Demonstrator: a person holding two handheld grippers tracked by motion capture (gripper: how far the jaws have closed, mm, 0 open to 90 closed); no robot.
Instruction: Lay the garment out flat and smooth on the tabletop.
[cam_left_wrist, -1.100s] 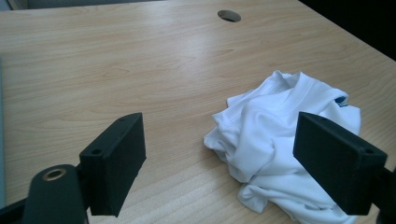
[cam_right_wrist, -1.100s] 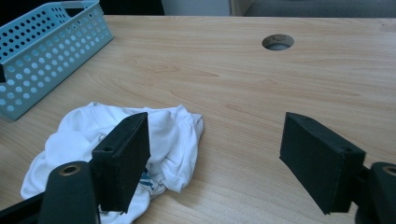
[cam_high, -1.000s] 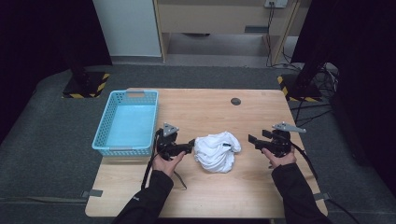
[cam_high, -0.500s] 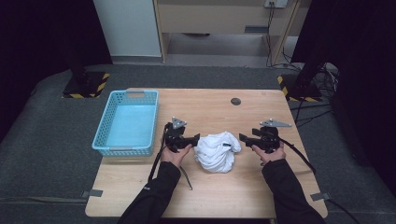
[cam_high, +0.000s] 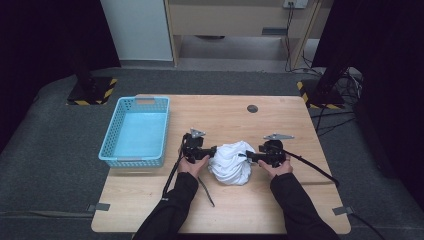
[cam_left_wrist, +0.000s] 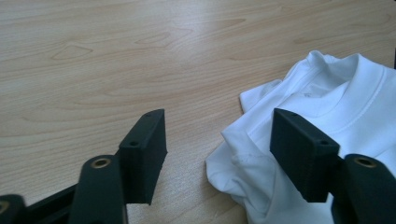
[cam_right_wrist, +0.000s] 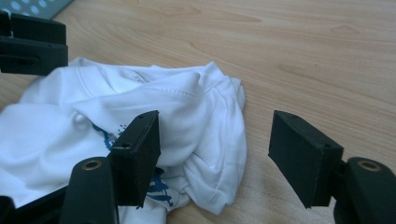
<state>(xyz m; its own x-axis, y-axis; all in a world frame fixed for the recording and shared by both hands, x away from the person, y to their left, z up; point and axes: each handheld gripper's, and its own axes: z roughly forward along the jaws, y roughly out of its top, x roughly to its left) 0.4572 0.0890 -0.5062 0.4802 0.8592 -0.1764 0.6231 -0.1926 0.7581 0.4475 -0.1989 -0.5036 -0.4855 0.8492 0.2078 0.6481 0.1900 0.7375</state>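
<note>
Your left hand-held gripper (cam_high: 214, 152) and right hand-held gripper (cam_high: 250, 156) flank the crumpled white T-shirt (cam_high: 231, 162) on the worktop (cam_high: 280, 200). Both have just been closing. Their jaws stand spread around its edges, pinching nothing.

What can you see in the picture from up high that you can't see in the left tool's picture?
The high view has the blue basket, the person's sleeves, the right tool and the floor around the table. The left tool view has the shirt's ribbed collar up close, and a clear gap between the left tool jaws, which have just been closing, with an edge of cloth between them. Both have the white T-shirt and the wooden table.
</note>
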